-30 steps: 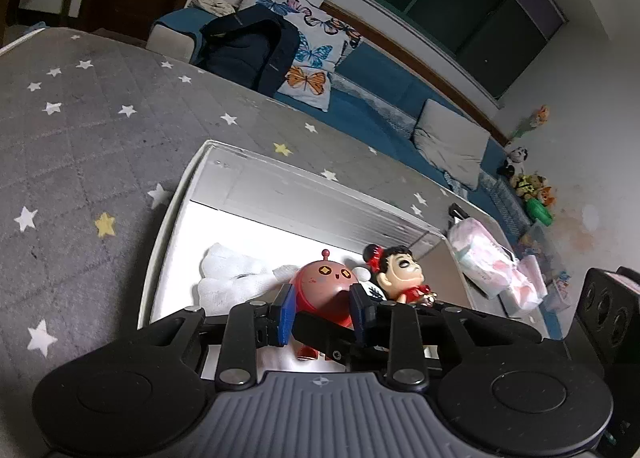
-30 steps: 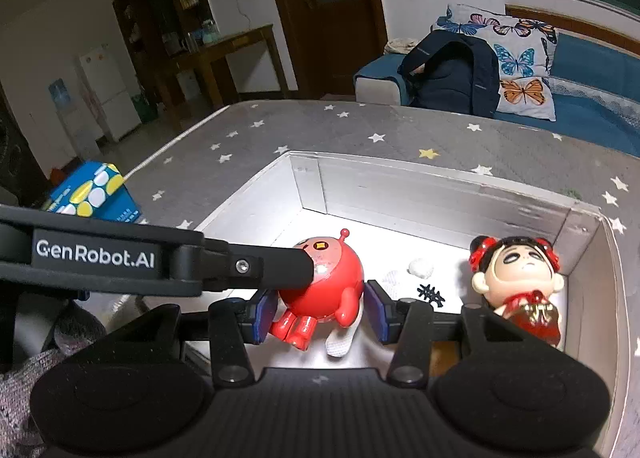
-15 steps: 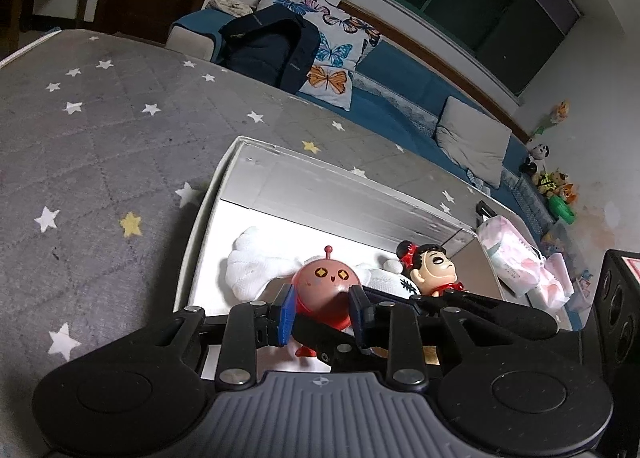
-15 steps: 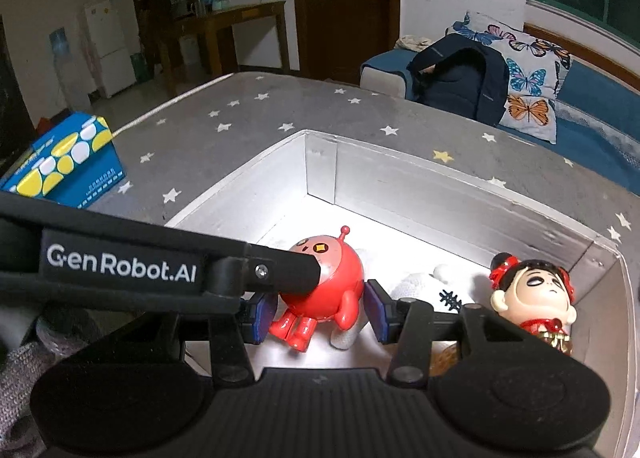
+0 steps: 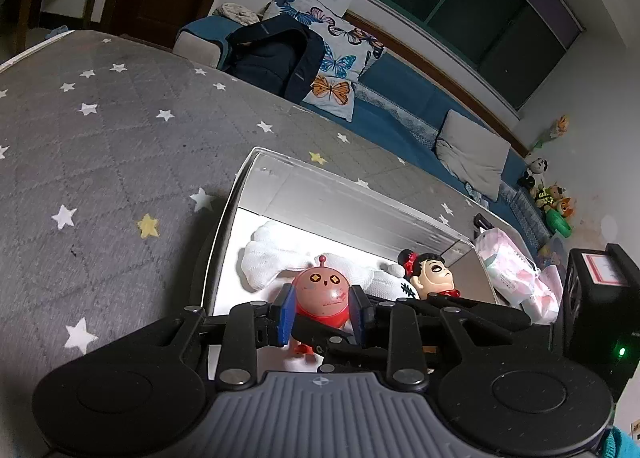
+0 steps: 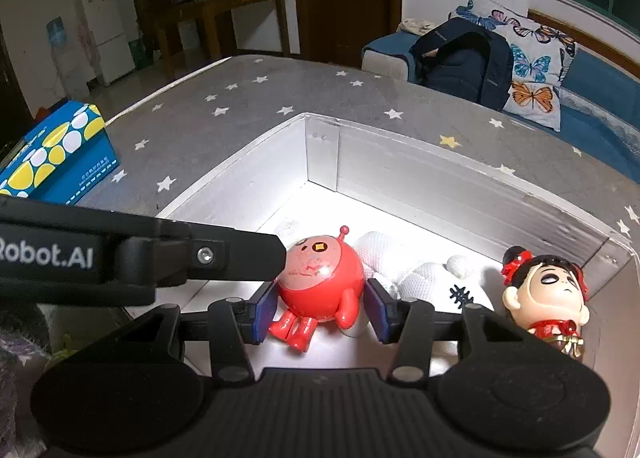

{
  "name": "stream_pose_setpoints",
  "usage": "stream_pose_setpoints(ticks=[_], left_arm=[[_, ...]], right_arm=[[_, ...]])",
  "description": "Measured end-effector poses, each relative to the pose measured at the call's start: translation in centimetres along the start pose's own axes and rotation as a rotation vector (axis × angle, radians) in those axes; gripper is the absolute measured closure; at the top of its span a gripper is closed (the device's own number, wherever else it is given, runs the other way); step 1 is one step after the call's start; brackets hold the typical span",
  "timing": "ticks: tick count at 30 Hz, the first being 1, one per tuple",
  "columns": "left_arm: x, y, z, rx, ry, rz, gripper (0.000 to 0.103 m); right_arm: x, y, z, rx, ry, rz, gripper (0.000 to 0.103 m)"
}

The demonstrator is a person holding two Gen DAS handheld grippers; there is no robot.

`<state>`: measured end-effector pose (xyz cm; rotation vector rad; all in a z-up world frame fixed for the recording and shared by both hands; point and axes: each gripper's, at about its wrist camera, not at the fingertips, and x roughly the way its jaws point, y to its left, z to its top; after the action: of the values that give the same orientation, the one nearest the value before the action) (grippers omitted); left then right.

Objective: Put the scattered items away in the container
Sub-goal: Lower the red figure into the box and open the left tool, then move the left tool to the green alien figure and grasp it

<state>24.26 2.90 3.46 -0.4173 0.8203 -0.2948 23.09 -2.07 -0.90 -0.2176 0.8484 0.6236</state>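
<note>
A white box [image 6: 440, 162] sits on the grey star-patterned mat. Inside lie a red round robot toy [image 6: 320, 278], a white sock [image 6: 416, 270] and a doll with black hair and red bows [image 6: 548, 294]. In the right wrist view my right gripper [image 6: 320, 314] is open, its blue pads on either side of the red toy with small gaps. In the left wrist view the box [image 5: 344, 194], red toy [image 5: 320, 294], sock [image 5: 276, 254] and doll [image 5: 432, 274] show; my left gripper [image 5: 320, 314] is open, above the toy, which shows between its pads. A left finger [image 6: 224, 258] crosses the right view.
A blue and yellow dotted box [image 6: 52, 154] lies on the mat to the left. A pink plastic pack [image 5: 516, 270] and a black device [image 5: 600, 298] sit right of the white box. A sofa with a dark backpack [image 6: 464, 58] and butterfly pillows stands behind.
Both grippers have pulled back and tilted, so the box and toys sit farther ahead. The toys lie where they were. Both pairs of jaws stay open.
</note>
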Motion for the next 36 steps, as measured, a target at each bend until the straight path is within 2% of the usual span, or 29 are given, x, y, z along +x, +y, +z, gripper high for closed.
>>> stream_pose_setpoints(ticks=[12,20,28,36], left_arm=[[-1.5,0.3,-0.2,-0.013,-0.022,-0.005,0.072],[-3.5,0.9,-0.5,-0.03,-0.055,-0.011,0.072],[-6.4,1.7,-1.7,-0.044,-0.095,-0.016,0.072],[-9.5,2.7,-3.5,-0.042,-0.144,0.021,0.072]], right_arm=[[-0.4,0.3,-0.2,-0.006,-0.009,-0.004,0.053],[-2.1,0.3,-0.6,-0.001,-0.052,-0.013,0.048],[-5.7,0.9,-1.6,-0.019,-0.146,-0.034,0.048],[-9.8,2.8,-3.4,-0.026,-0.235,0.019,0.047]])
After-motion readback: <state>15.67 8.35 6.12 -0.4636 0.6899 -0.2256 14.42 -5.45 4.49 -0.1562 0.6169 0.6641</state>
